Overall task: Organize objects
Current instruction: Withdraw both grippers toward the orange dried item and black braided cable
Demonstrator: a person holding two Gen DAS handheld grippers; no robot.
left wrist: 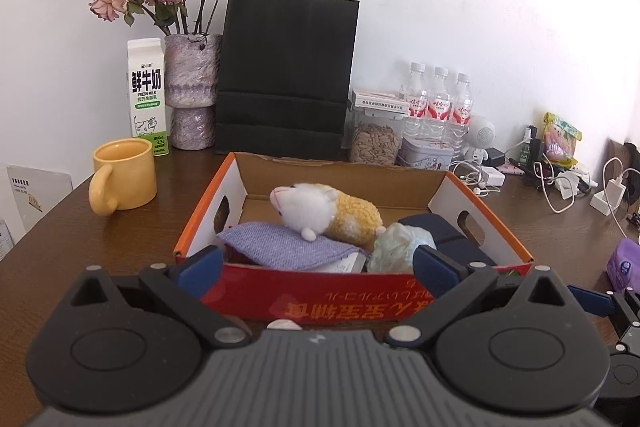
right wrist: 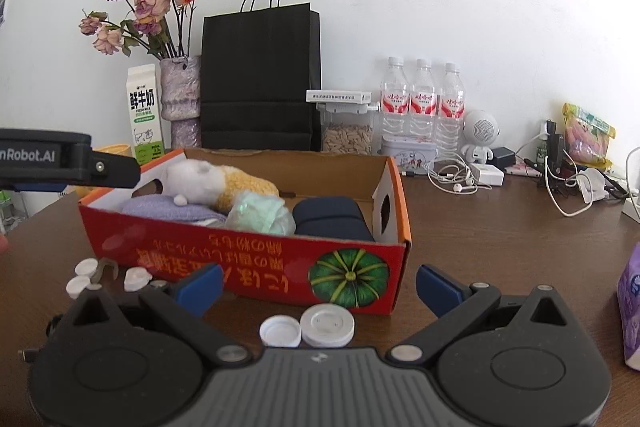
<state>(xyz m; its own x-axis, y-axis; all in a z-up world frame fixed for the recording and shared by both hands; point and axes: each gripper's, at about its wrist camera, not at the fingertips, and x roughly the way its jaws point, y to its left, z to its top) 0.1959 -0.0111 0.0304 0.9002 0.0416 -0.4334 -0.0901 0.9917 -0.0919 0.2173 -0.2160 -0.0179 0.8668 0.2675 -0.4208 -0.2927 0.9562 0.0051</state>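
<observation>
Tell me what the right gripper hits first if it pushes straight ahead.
Likely the two white caps lying between the open right gripper and the box; past them, the red front wall of the cardboard box. Depth is uncertain.

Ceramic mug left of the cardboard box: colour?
Yellow ceramic mug; clearest in the left wrist view.

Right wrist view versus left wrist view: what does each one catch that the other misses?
Only the right wrist view shows the pumpkin print on the box front and the white caps lying before it. Only the left wrist view shows the whole yellow mug. Both show the cardboard box holding the plush toy, the black bag and three water bottles.
</observation>
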